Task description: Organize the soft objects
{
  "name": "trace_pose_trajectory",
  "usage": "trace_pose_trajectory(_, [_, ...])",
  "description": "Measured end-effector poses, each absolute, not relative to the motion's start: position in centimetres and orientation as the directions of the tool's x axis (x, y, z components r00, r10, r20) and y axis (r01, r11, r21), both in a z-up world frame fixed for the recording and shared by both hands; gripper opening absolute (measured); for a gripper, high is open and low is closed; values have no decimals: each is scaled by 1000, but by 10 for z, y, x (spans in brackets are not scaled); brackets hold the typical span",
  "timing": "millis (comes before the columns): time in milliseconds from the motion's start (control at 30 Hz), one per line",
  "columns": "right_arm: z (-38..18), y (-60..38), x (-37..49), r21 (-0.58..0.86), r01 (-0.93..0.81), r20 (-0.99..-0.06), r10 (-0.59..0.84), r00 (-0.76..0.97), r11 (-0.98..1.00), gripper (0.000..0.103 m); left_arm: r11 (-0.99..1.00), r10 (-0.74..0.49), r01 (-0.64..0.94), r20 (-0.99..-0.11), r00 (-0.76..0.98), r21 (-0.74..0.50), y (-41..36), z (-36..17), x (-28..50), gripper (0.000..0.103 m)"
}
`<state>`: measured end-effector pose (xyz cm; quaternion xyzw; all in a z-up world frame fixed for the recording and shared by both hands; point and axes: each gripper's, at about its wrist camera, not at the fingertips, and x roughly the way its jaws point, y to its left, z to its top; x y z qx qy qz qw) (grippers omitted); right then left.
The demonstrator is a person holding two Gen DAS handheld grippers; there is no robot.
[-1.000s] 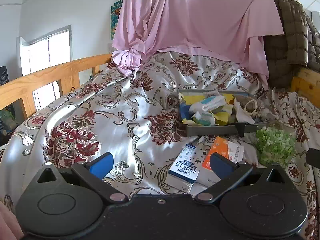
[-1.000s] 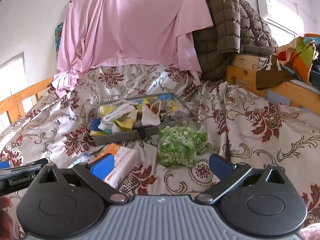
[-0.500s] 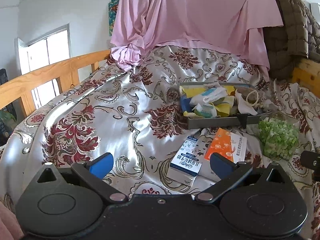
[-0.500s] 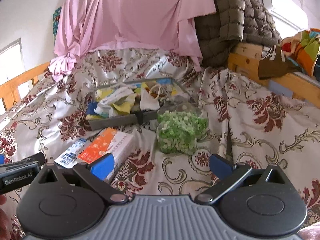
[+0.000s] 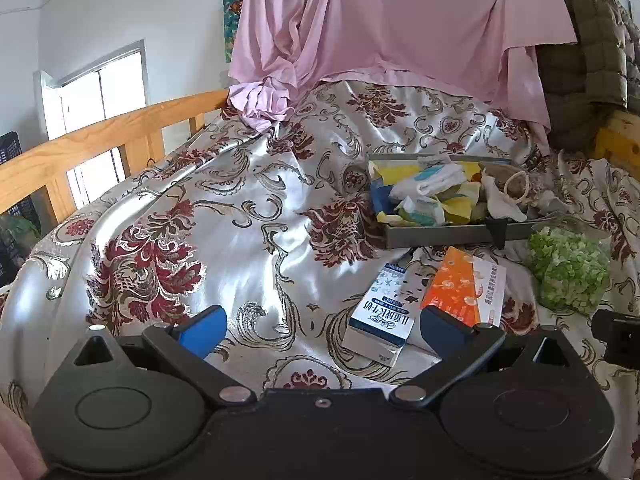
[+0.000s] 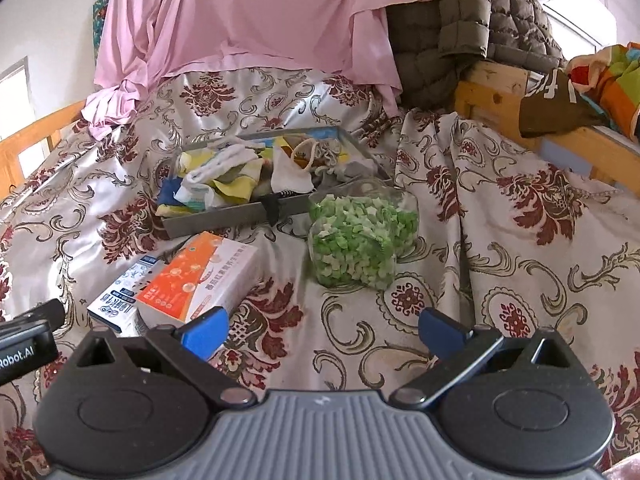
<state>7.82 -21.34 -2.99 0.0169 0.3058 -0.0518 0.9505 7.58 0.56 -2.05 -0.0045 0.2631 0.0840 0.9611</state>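
A grey tray [image 5: 440, 234] [image 6: 224, 218] full of soft cloths and socks sits on the patterned bedspread. In front of it lie a blue-white milk carton [image 5: 382, 312] [image 6: 120, 300], an orange-white tissue pack [image 5: 464, 288] [image 6: 200, 276] and a clear bag of green pieces [image 5: 568, 268] [image 6: 356, 236]. My left gripper [image 5: 320, 326] is open and empty, just before the carton. My right gripper [image 6: 320, 330] is open and empty, in front of the green bag and right of the tissue pack.
A pink sheet [image 5: 400, 20] hangs behind the tray. A brown quilted jacket [image 6: 472, 20] drapes over the wooden bed frame [image 6: 500, 92] at right. A wooden rail [image 5: 100, 140] runs along the left. Colourful clothes [image 6: 600, 80] lie at far right.
Both grippers have moved forward and lower toward the items; the carton, tissue pack and green bag now look nearer. Both stay open.
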Motion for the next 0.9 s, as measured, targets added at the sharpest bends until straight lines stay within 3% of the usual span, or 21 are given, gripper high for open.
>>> trace_pose_trajectory(900, [-35,-208,84,-33,101,-587,-101,803,994,103,984,172,-175,-514,840,42,7,-26,80,102])
